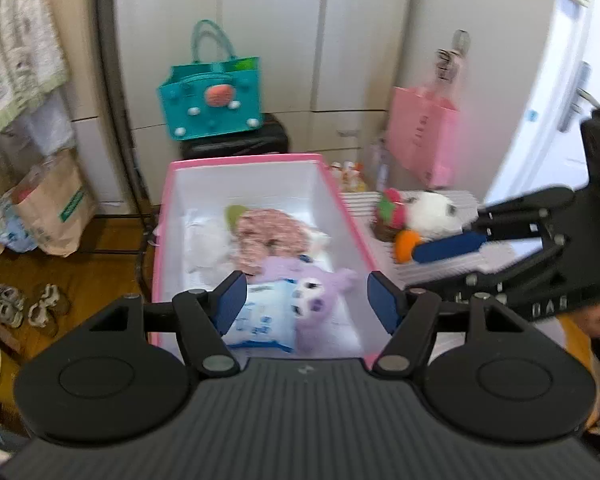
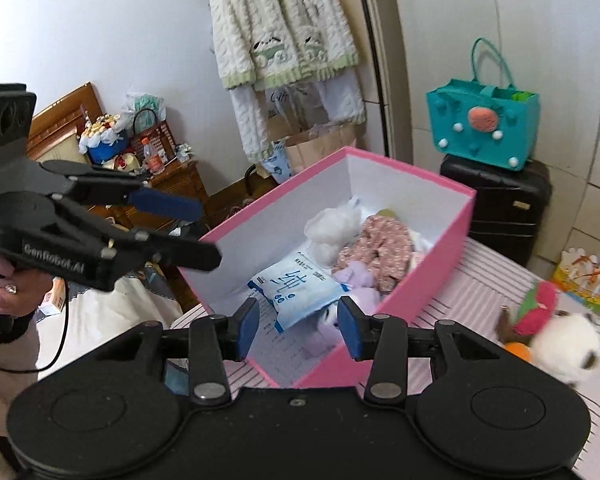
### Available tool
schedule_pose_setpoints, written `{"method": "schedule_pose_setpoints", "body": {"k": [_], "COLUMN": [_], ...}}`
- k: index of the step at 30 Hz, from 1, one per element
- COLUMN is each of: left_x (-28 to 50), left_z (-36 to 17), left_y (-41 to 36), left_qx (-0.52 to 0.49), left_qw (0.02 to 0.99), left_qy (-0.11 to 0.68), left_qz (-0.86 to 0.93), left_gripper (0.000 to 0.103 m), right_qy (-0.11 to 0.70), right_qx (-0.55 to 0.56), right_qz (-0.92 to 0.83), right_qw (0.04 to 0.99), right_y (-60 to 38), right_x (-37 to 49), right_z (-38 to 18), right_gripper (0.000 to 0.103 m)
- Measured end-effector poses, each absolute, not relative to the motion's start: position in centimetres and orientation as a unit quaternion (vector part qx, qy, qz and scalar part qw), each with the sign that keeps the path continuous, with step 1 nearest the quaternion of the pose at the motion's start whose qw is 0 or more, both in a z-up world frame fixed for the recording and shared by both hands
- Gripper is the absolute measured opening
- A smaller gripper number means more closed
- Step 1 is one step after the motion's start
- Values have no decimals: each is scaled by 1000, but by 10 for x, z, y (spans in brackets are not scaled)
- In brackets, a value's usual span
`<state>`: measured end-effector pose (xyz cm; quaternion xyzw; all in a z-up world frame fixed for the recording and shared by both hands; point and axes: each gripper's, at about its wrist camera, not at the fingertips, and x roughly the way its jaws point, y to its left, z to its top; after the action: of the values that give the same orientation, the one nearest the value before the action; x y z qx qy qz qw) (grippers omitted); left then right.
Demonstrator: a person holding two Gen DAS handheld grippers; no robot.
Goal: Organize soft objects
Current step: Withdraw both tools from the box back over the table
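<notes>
Hovering over pink box of soft toys, left gripper spread and empty, right gripper likewise parted, plush panda outside.

A teal felt handbag with pom-poms is sitting on top of a black suitcase against the white wardrobe doors. A cream knitted cardigan is hanging on the wall, above a brown paper bag that is standing on the wooden floor. Two pairs of sandals are lying nearby. A pink bag is hanging by the door.
</notes>
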<state>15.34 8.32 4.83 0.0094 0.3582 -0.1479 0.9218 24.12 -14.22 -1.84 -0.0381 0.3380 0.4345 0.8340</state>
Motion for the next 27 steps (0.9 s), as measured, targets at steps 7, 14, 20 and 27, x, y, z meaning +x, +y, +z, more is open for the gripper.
{"method": "schedule_pose_setpoints", "body": {"k": [7,14,20,27], "left_x": [115,96,98,104], "left_z": [70,69,50,25], "left_y": [44,7,-19,-42], "left_qx": [64,102,100,127], "left_qw": [918,904,886,880], "left_qy": [332,329,343,349], "left_qz": [-206,-253,-295,-297], "left_gripper": [70,71,71,71], "right_qy": [314,299,296,326], "right_qx": [-18,-5,2,14], "right_qz": [413,382,371,350], "right_qw": [855,874,880,878], "right_y": [-196,-242,-269,-293], "right_x": [208,184,179,188], "right_z": [0,-4,-14,-44], "right_gripper": [52,54,56,57]}}
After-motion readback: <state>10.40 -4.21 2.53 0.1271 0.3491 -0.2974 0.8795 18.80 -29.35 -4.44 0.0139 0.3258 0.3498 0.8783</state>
